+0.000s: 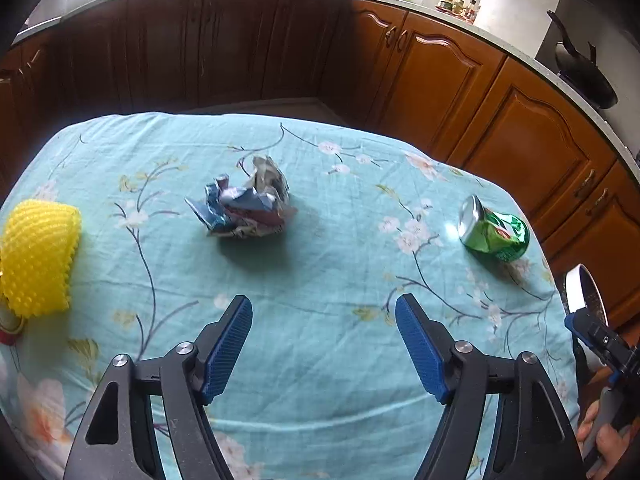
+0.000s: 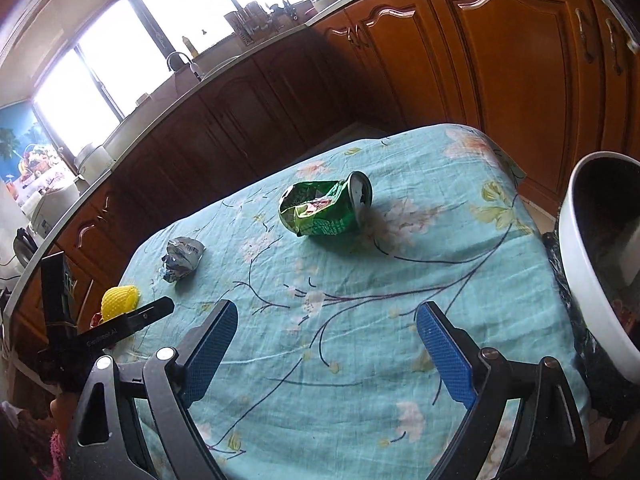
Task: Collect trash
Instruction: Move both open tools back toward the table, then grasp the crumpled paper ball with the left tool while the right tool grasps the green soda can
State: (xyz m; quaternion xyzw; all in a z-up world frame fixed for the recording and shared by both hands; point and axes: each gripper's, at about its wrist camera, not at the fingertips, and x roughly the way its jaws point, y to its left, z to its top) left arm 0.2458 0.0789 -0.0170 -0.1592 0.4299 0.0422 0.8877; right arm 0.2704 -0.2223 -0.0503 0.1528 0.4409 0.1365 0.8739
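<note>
A crumpled paper wad (image 1: 244, 200) lies mid-table on the teal floral cloth (image 1: 320, 360), ahead of my left gripper (image 1: 324, 312), which stands open and empty. A crushed green can (image 1: 494, 234) lies on its side toward the right edge. In the right wrist view the same can (image 2: 326, 208) lies ahead of my open, empty right gripper (image 2: 326, 320), with the paper wad (image 2: 182, 258) farther left. A yellow foam net (image 1: 38, 256) rests at the table's left edge, also visible as the yellow net (image 2: 120, 300) in the right wrist view.
A white-rimmed bin with a dark liner (image 2: 600, 264) stands beside the table's right edge; its rim (image 1: 580, 292) shows in the left wrist view. Wooden cabinets (image 1: 480, 92) and a counter ring the table. A hand (image 1: 604, 440) holds the other gripper at the right.
</note>
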